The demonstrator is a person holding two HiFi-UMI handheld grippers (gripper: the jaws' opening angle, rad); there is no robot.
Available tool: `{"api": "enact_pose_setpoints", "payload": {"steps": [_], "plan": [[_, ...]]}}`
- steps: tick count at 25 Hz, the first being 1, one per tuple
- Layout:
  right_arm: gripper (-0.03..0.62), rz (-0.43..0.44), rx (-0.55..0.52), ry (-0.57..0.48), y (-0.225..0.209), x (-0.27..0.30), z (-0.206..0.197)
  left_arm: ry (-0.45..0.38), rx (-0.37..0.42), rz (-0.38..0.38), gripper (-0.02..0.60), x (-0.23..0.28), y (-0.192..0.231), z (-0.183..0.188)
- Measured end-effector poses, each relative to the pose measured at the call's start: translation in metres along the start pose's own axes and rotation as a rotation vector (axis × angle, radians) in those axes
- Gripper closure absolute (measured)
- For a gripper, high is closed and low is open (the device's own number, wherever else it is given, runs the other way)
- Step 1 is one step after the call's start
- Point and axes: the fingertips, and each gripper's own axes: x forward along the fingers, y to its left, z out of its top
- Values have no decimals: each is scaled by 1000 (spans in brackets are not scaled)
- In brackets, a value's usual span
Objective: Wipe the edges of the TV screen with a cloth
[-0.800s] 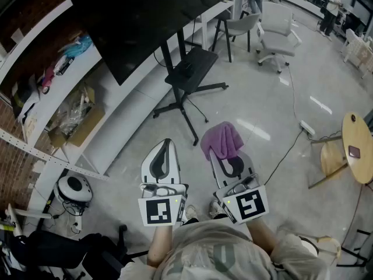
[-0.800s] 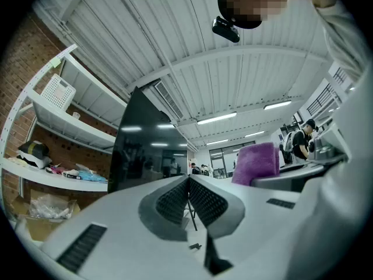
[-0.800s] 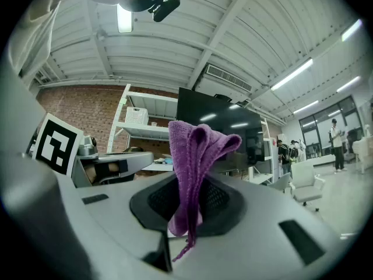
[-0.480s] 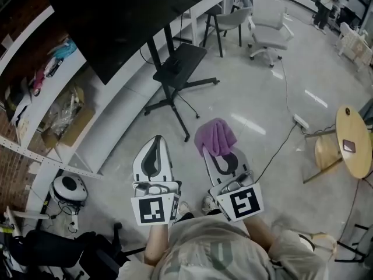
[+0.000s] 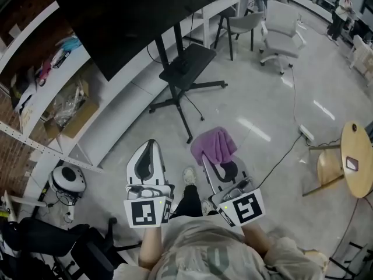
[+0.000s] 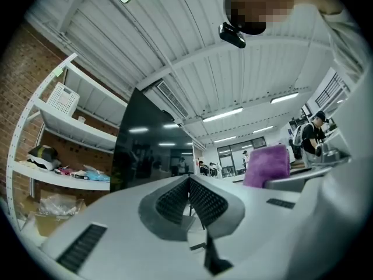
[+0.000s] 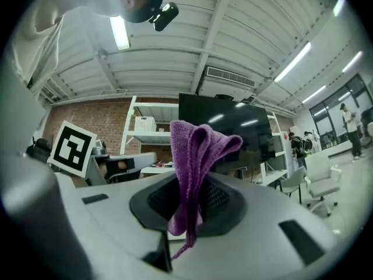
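Observation:
A large black TV screen (image 5: 134, 16) on a wheeled black stand (image 5: 186, 74) fills the upper left of the head view, some way ahead of both grippers; it also shows dark in the left gripper view as the TV screen (image 6: 145, 147) and behind the cloth as the TV screen (image 7: 233, 133). My right gripper (image 5: 217, 156) is shut on a purple cloth (image 5: 214, 144), which stands up folded between its jaws as the cloth (image 7: 195, 168). My left gripper (image 5: 147, 153) is shut with nothing in it, the jaws meeting in the left gripper (image 6: 188, 200). The cloth (image 6: 267, 165) appears at its right.
White wall shelves (image 5: 52, 80) with bags and a cardboard box (image 5: 73, 118) run along the left. A round robot vacuum (image 5: 68, 179) sits below. Grey chairs (image 5: 280, 34), a floor cable with power strip (image 5: 307, 133) and a round wooden table (image 5: 356, 159) lie to the right.
The view has shifted as the person steps forward; a foot now shows between the grippers. Both grippers keep their pose, the right still holding the cloth.

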Motion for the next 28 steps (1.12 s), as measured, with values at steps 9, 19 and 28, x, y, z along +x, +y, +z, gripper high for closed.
{"api": "enact_pose_setpoints", "payload": {"steps": [9, 19, 28], "plan": [[539, 8, -6, 50, -33, 75, -35, 15, -22, 43, 568, 60, 46, -40], [539, 75, -46, 24, -86, 241, -32, -50, 18, 97, 568, 195, 126, -42], [539, 138, -56, -40, -108, 365, -30, -89, 63, 120, 568, 279, 187, -44]]}}
